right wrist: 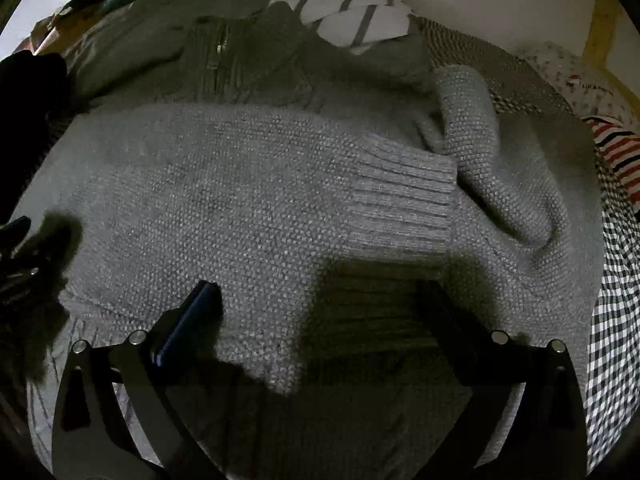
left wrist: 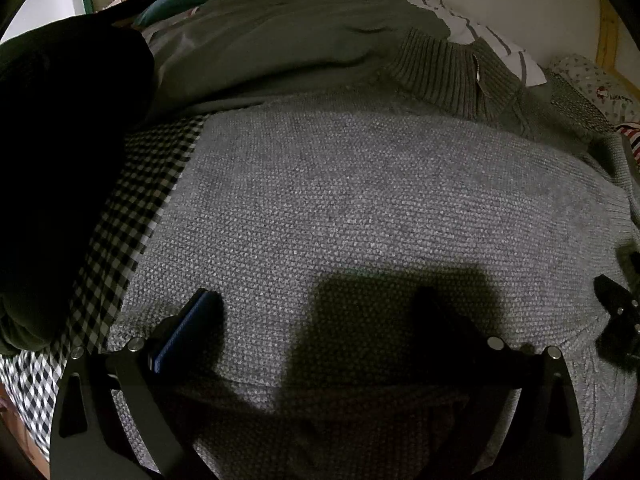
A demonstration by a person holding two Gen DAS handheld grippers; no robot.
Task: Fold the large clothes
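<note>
A large grey knit sweater (left wrist: 360, 192) lies flat on the bed, its ribbed zip collar (left wrist: 452, 72) at the far end. In the right wrist view a sleeve is folded across the sweater (right wrist: 240, 200), and its ribbed cuff (right wrist: 400, 200) lies on the body. My left gripper (left wrist: 320, 312) hovers open over the sweater's near part, nothing pinched between its fingers. My right gripper (right wrist: 320, 308) is wide open just in front of the cuff, also holding nothing. Each gripper shows at the edge of the other's view: the right gripper (left wrist: 616, 312) and the left gripper (right wrist: 20, 256).
A black-and-white checked sheet (left wrist: 132, 208) covers the bed. Beyond the sweater lie a green jacket (left wrist: 280, 32) and a white striped cloth (left wrist: 492, 40). A dark garment (left wrist: 60, 160) bulks at the left. A red-striped cloth (right wrist: 616, 156) and a dotted pillow (left wrist: 592, 80) sit at the right.
</note>
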